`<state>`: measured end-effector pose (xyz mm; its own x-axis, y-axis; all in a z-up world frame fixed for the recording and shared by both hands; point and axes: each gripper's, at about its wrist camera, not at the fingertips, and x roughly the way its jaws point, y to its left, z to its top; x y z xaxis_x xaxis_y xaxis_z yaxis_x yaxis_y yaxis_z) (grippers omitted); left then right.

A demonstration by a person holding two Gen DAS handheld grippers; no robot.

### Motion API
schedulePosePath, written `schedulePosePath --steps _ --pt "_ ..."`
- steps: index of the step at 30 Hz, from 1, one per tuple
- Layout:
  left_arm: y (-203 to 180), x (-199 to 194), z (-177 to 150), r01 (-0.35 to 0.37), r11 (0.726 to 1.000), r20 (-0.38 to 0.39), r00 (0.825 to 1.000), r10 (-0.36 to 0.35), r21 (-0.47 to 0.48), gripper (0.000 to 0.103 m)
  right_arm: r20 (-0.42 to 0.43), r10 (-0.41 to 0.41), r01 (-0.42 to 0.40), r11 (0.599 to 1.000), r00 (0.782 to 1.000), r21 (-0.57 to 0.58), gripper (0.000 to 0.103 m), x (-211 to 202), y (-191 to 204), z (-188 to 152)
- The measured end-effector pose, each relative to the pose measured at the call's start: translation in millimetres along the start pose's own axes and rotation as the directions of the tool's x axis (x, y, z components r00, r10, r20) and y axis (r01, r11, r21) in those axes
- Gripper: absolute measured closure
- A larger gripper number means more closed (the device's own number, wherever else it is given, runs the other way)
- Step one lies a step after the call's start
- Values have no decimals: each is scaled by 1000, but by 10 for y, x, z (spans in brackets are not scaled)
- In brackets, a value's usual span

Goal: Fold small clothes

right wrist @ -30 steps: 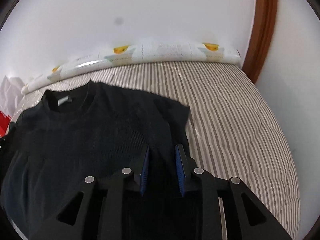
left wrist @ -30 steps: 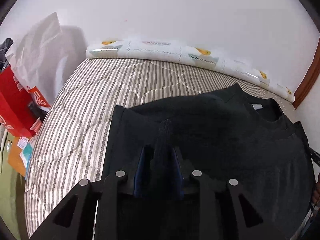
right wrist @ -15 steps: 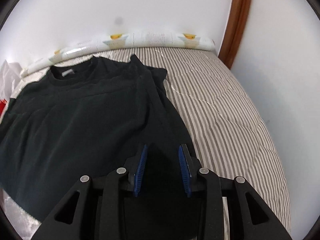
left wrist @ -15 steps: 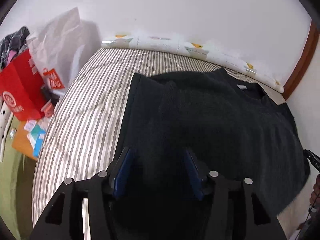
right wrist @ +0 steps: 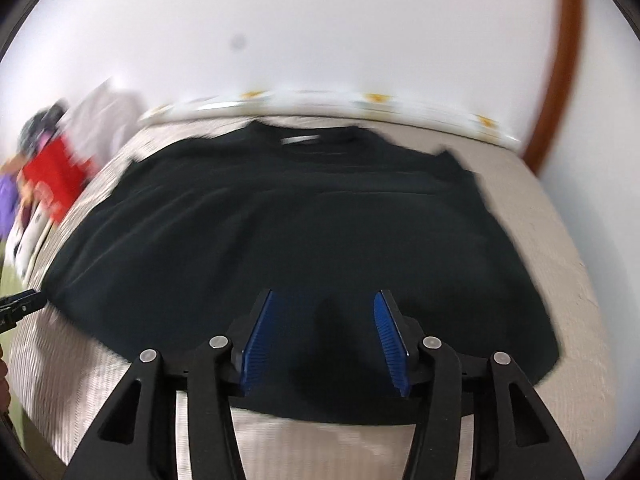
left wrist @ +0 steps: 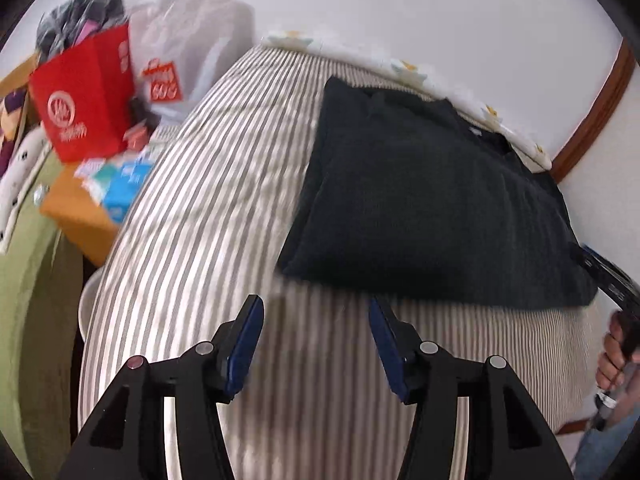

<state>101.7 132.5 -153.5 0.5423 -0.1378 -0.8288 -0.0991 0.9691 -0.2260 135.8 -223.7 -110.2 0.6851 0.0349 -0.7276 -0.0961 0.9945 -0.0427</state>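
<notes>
A black T-shirt (left wrist: pixel 432 200) lies flat on the striped bed cover (left wrist: pixel 208 216), with both sleeves folded in on top of it and its collar up near the white pillow roll (right wrist: pixel 360 106) at the far edge of the bed. In the left wrist view the shirt fills the upper right part of the frame. The left gripper (left wrist: pixel 316 344) sits at the bottom middle, tipped down toward the stripes just below the shirt's bottom hem. Its blue pads (left wrist: pixel 244 348) stand apart, and only bed cover shows between them. At the right edge of that view a hand (left wrist: pixel 616 356) grips the handle of the right gripper (right wrist: pixel 324 338). In the right wrist view the shirt fills the middle. The right gripper is at the bottom middle, tipped down over the shirt's bottom edge. Its jaws are opening, with dark cloth seen between the pads but not pinched. A red paper bag (left wrist: pixel 84 96) stands at the upper left, beside the bed.
</notes>
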Motion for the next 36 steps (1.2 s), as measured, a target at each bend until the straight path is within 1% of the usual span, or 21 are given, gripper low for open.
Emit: schedulePosePath --steps 3,4,6,8,9,11,14,18,20,22,24,28,29,30,31,32,33,36 --pt "158 -117 -202 -13 1000 -6 1000 13 -15 51 -10 46 -46 996 999 -74 50 67 538 -20" --pt "196 -150 -253 -17 1000 -8 1000 17 -19 51 -18 62 -64 992 998 -112 50 98 782 -31" --pt "277 -208 -325 -25 1000 -14 1000 24 -20 49 -27 84 -87 983 996 -165 50 120 1121 -57" --pt "349 -262 -363 -15 1000 -9 1000 14 -20 46 -33 107 -112 965 994 -236 49 141 1499 -95" --pt "396 -287 -381 -8 1000 -9 1000 8 -19 45 -30 116 -120 954 993 -273 46 141 1675 -120" --pt "456 -324 -385 3 1000 -2 1000 -3 -17 44 -24 121 -122 937 992 -327 43 147 1907 -162" --pt "576 -347 -381 27 999 6 1000 -26 -27 43 -31 128 -130 908 991 -398 43 126 2247 -277" --pt "672 -313 -349 60 998 7 998 -60 -21 43 -23 96 -96 874 995 -476 43 136 2585 -412" --pt "697 -275 -325 68 998 0 998 -68 -13 43 -28 82 -85 865 996 -494 43 188 2710 -436" --pt "711 -234 -315 68 998 -12 998 -68 -4 43 -34 71 -79 870 997 -487 43 246 2766 -447" --pt "731 -204 -300 79 997 -18 997 -79 6 43 -12 67 -65 881 998 -469 43 280 2799 -413" --pt "731 -168 -259 86 996 -16 996 -85 26 43 -19 87 -86 901 996 -424 43 378 2807 -306" --pt "722 -155 -241 90 996 -14 996 -90 27 43 -17 89 -88 907 996 -412 48 400 2800 -284" --pt "714 -144 -230 93 995 -14 996 -93 26 43 -9 85 -81 910 996 -407 60 414 2799 -270" --pt "699 -125 -215 95 995 -14 995 -94 24 43 8 73 -63 911 997 -408 69 412 2792 -265" --pt "686 -112 -205 95 995 -12 995 -94 23 43 16 79 -65 910 997 -409 80 397 2769 -249" --pt "661 -92 -189 92 996 -10 996 -92 20 43 13 116 -102 915 993 -391 87 355 2714 -221" --pt "571 -50 -142 91 996 -13 996 -91 8 43 38 186 -166 939 982 -303 91 201 2488 -98"
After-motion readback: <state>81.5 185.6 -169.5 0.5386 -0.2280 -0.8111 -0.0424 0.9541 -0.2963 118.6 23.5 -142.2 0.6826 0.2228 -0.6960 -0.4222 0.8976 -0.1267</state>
